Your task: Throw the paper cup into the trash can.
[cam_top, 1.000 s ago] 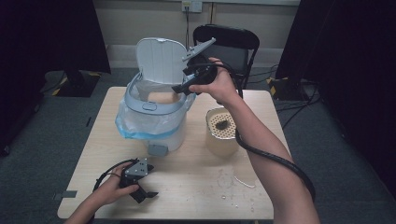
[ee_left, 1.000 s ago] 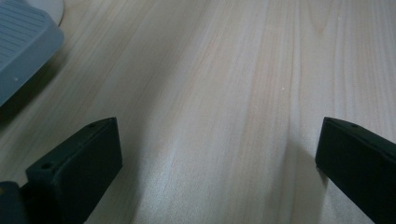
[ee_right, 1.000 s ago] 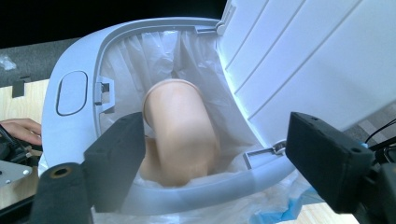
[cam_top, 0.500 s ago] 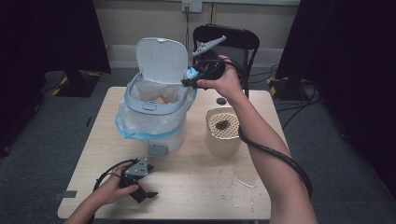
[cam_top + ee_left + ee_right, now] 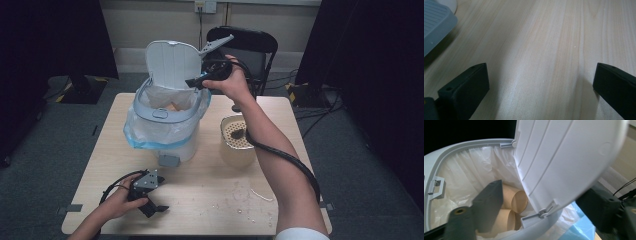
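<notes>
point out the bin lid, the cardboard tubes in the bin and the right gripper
bin lid (image 5: 172,65), high view, middle of its raised underside
cardboard tubes (image 5: 517,200), right gripper view, open end of one tube
right gripper (image 5: 192,82), high view, at its jaw tips

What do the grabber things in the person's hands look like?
Each gripper has two flat black jaws with small screw holes. The left gripper carries a grey three-cornered plate and a looping black cable. The right gripper has a grey plate too, with a thick black cable trailing along the bare forearm. A white sleeve edge shows.
</notes>
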### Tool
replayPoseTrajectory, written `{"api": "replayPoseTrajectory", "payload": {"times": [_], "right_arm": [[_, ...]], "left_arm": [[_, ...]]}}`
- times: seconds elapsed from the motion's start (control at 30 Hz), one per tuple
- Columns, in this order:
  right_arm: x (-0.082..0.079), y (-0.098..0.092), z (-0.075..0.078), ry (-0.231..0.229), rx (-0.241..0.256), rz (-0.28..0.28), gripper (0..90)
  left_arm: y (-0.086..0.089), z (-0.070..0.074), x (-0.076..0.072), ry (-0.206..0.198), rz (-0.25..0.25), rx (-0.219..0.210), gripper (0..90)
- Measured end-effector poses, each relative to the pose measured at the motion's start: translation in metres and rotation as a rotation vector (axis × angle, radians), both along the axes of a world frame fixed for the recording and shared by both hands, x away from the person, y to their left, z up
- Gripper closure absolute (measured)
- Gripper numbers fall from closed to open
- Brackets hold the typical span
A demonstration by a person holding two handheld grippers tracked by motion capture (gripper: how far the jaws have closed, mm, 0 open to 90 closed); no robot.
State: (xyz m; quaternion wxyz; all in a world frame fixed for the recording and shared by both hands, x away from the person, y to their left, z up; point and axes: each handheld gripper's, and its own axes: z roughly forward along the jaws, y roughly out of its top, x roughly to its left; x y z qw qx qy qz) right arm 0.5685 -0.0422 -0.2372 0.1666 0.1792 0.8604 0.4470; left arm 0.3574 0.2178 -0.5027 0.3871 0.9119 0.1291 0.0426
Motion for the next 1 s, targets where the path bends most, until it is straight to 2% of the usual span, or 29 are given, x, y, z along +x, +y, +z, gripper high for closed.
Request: {"api": "replayPoseTrajectory", "payload": {"times": [0.1,0.23,0.33,0.5,0.67,0.8,1.0], "right_arm": [[-0.004,0.001,0.002,-0.012,-0.021,0.004,22.4],[-0.011,-0.004,0.005,-0.017,0.017,0.043,26.8],[-0.020,-0.005,0.010,-0.034,0.021,0.077,27.7],[-0.031,-0.003,0.009,-0.066,-0.019,0.101,28.0],[-0.041,-0.001,0.007,-0.072,-0.049,0.142,27.4],[-0.047,-0.001,0.006,-0.056,-0.059,0.175,26.4],[-0.050,-0.001,0.002,-0.011,-0.017,0.220,26.7]], "left_arm": [[0.000,0.000,0.000,0.000,0.000,0.000,0.0],[0.000,0.000,0.000,0.000,0.000,0.000,0.0],[0.000,0.000,0.000,0.000,0.000,0.001,0.0],[0.000,0.000,0.000,-0.003,0.003,0.001,0.0],[0.000,0.000,0.000,-0.003,0.003,0.001,0.0],[0.000,0.000,0.000,-0.002,0.003,0.001,0.0],[0.000,0.000,0.000,-0.002,0.003,0.002,0.0]]}}
